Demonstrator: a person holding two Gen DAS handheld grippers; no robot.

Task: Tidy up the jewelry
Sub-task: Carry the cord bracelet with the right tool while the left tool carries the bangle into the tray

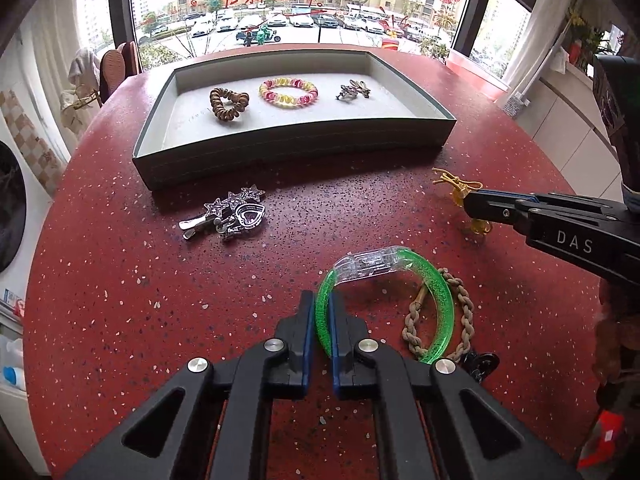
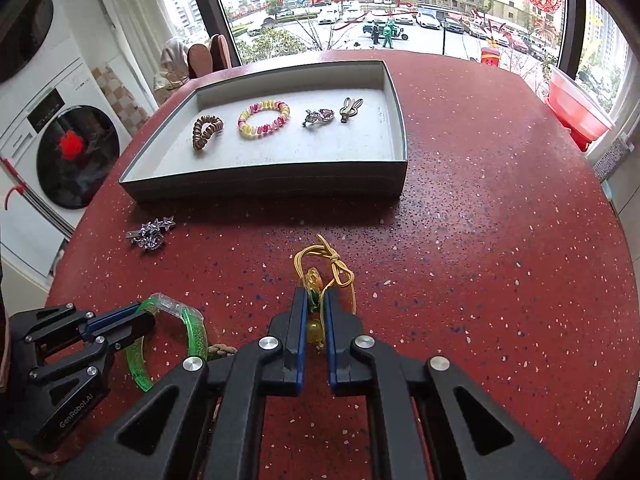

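My left gripper (image 1: pixel 322 308) is shut on the left side of a green glitter bangle (image 1: pixel 440 300) with a clear section; the same bangle (image 2: pixel 198 330) shows at the lower left of the right wrist view. My right gripper (image 2: pixel 316 300) is shut on a yellow bead charm with gold cord (image 2: pixel 328 270), also seen as the charm (image 1: pixel 454 186) beside the right gripper (image 1: pixel 474 204). A grey tray (image 1: pixel 280 148) at the back holds a brown coil hair tie (image 1: pixel 228 104), a pink-yellow bead bracelet (image 1: pixel 289 92) and metal clips (image 1: pixel 353 90).
Sparkly star and heart hair clips (image 1: pixel 232 214) lie on the red speckled table (image 1: pixel 120 300) in front of the tray. A braided beige cord bracelet (image 1: pixel 464 312) lies under the bangle's right side. A washing machine (image 2: pixel 68 152) stands left, a red tub (image 2: pixel 576 108) at the far right.
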